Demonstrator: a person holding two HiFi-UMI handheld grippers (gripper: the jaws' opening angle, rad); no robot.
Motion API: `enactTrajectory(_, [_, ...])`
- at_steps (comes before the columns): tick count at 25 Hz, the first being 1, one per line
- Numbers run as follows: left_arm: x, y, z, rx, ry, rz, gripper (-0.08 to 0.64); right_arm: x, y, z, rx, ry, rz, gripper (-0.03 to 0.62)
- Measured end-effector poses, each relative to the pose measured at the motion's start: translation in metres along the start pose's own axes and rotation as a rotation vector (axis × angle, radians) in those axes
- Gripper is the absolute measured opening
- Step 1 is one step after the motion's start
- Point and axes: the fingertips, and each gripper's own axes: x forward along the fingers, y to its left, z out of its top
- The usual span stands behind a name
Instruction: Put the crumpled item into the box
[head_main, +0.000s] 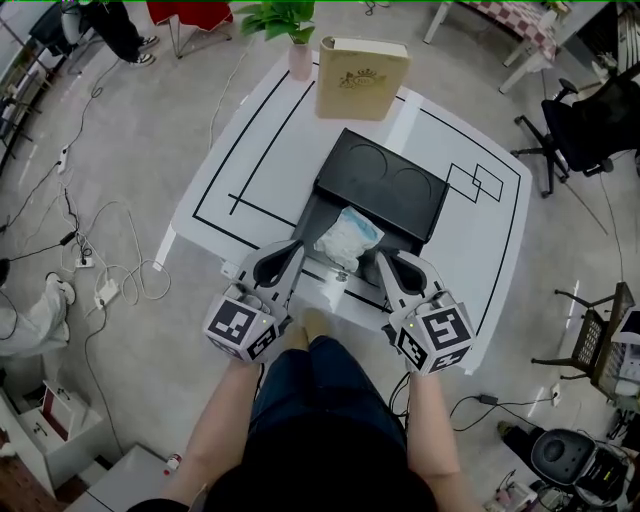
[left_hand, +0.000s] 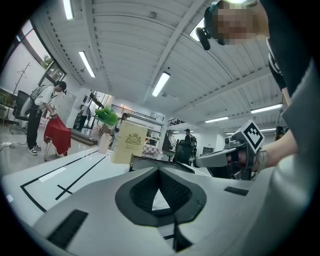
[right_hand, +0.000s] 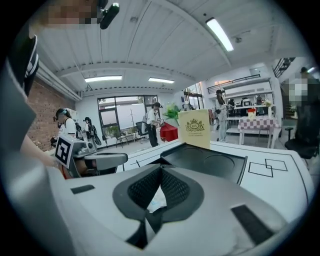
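The crumpled white and pale-blue item lies inside the black box, whose lid stands open toward the far side. My left gripper sits at the box's near left corner, my right gripper at its near right corner, with the item between them. Neither touches the item. Both are shut with nothing held. In the left gripper view the jaws meet at their tips. In the right gripper view the jaws are shut too, with a bit of the crumpled item showing past them.
The white table carries black line markings. A beige upright box and a plant in a pink vase stand at its far edge. Office chairs, floor cables and people stand around the table.
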Motion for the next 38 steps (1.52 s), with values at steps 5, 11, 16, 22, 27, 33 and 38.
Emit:
enactTrajectory(5, [0.004, -0.004, 0.010, 0.014, -0.005, -0.005, 0.000, -0.008, -0.001, 0.008, -0.015, -0.021, -0.008, 0.005])
enactTrajectory(11, [0.008, -0.008, 0.025, 0.035, -0.020, -0.008, 0.000, -0.018, -0.005, 0.020, -0.020, -0.051, -0.025, 0.005])
enactTrajectory(16, [0.011, -0.011, 0.033, 0.040, -0.033, -0.012, 0.000, -0.024, -0.009, 0.029, -0.019, -0.078, -0.032, 0.005])
enactTrajectory(22, [0.013, -0.013, 0.045, 0.053, -0.043, -0.014, 0.000, -0.030, -0.009, 0.038, -0.017, -0.104, -0.034, 0.005])
enactTrajectory(27, [0.013, -0.013, 0.054, 0.061, -0.055, -0.017, 0.000, -0.034, -0.009, 0.048, -0.021, -0.126, -0.041, 0.005])
enactTrajectory(33, [0.013, -0.013, 0.066, 0.073, -0.071, -0.014, 0.000, -0.038, -0.010, 0.059, -0.035, -0.150, -0.048, 0.005])
enactTrajectory(38, [0.016, -0.014, 0.075, 0.084, -0.088, -0.024, 0.000, -0.042, -0.012, 0.068, -0.034, -0.170, -0.057, 0.005])
